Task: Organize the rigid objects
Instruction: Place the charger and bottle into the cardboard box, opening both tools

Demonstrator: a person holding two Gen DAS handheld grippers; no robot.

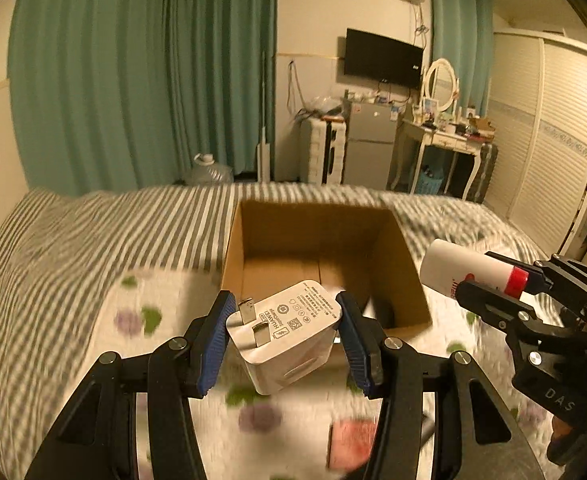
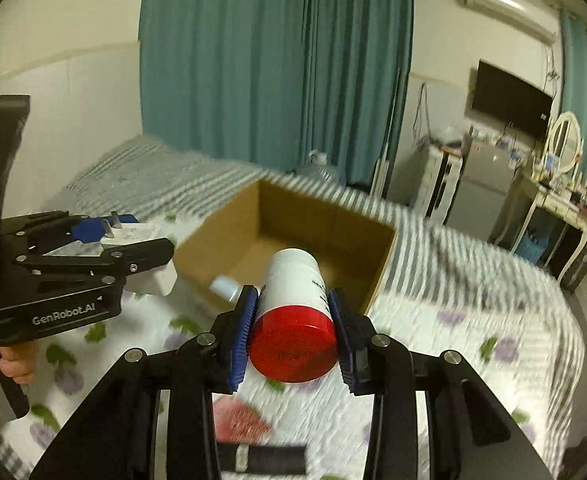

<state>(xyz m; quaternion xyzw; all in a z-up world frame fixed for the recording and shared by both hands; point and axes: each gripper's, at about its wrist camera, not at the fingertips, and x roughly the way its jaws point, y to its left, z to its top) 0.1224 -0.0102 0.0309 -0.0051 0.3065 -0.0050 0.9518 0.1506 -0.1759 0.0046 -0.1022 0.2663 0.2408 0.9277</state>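
Observation:
My left gripper (image 1: 284,305) is shut on a white charger plug (image 1: 289,340), held tilted with its prongs toward the camera, just in front of an open cardboard box (image 1: 313,228). My right gripper (image 2: 291,295) is shut on a white bottle with a red cap (image 2: 293,308), cap toward the camera, over the box's near edge (image 2: 293,216). In the left wrist view the right gripper (image 1: 478,277) and its bottle (image 1: 453,268) hang right of the box. In the right wrist view the left gripper (image 2: 133,237) holds the charger (image 2: 151,280) left of the box. A small white item (image 2: 225,286) lies inside.
The box stands on a bed with a striped sheet (image 1: 93,232) and a flowered quilt (image 1: 145,320). A pink item (image 1: 349,442) and a black item (image 2: 261,460) lie on the quilt below the grippers. Green curtains, a fridge (image 1: 369,148) and a dressing table (image 1: 449,140) stand beyond the bed.

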